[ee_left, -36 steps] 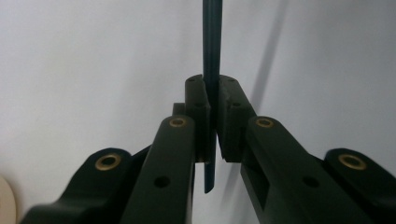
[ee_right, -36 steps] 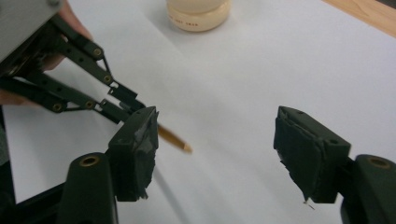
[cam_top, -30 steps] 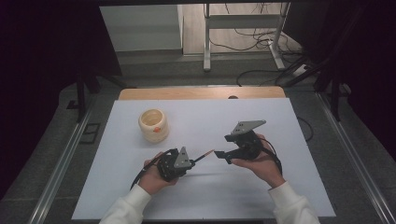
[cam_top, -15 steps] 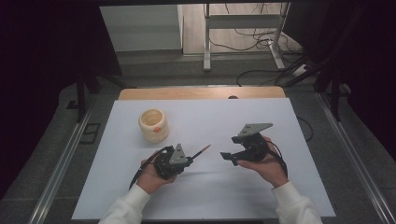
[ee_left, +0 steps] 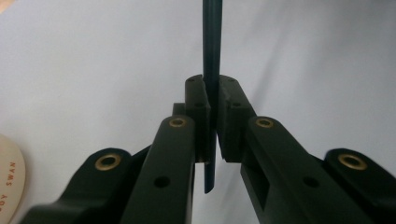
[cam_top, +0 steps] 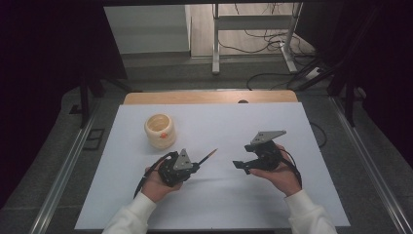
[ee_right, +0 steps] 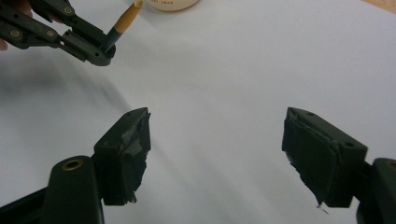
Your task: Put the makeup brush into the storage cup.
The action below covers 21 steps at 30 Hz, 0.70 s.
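Left gripper (cam_top: 197, 164) is clenched on a slim pencil (cam_top: 208, 156), its dark shaft pinched between the pads (ee_left: 223, 116) and its tip pointing away toward two o'clock above the white table (cam_top: 224, 204). Right gripper (cam_top: 240, 165), well apart at the pencil's three o'clock, stands released with nothing between its jaws, which have just been opening. At eleven o'clock of the left gripper, near it, sits a cream-coloured cup (cam_top: 159, 130).
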{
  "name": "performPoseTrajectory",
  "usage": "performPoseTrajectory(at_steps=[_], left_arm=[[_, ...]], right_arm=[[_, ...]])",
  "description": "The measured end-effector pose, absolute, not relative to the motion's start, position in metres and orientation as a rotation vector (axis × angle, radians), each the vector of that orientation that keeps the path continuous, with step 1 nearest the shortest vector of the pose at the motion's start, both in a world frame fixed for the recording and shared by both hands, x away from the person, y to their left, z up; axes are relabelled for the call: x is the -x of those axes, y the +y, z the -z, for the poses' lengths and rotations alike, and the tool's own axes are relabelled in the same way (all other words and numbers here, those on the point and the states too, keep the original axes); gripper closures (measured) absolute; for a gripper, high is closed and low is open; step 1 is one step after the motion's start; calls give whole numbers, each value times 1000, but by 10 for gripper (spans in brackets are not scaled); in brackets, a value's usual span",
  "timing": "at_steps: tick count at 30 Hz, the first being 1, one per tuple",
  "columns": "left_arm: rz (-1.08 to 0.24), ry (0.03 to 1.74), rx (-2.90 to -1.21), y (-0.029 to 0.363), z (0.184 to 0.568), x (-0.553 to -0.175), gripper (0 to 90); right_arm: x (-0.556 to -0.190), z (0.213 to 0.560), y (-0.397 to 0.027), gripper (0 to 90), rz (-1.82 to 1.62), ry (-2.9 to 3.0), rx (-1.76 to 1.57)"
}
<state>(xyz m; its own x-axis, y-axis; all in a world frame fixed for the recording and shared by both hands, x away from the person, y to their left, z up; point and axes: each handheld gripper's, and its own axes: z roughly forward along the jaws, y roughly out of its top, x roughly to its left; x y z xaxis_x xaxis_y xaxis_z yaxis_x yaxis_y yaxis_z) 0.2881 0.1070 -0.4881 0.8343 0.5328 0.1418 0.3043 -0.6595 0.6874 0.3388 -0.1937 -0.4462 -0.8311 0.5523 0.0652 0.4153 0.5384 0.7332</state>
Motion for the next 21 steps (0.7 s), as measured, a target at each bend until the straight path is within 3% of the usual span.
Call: performPoseTrajectory(at_steps=[21], left_arm=[[-421, 656, -2266, 116, 485, -289, 844]], right_arm=[[-338, 458, -204, 233, -1137, 2591, -855]])
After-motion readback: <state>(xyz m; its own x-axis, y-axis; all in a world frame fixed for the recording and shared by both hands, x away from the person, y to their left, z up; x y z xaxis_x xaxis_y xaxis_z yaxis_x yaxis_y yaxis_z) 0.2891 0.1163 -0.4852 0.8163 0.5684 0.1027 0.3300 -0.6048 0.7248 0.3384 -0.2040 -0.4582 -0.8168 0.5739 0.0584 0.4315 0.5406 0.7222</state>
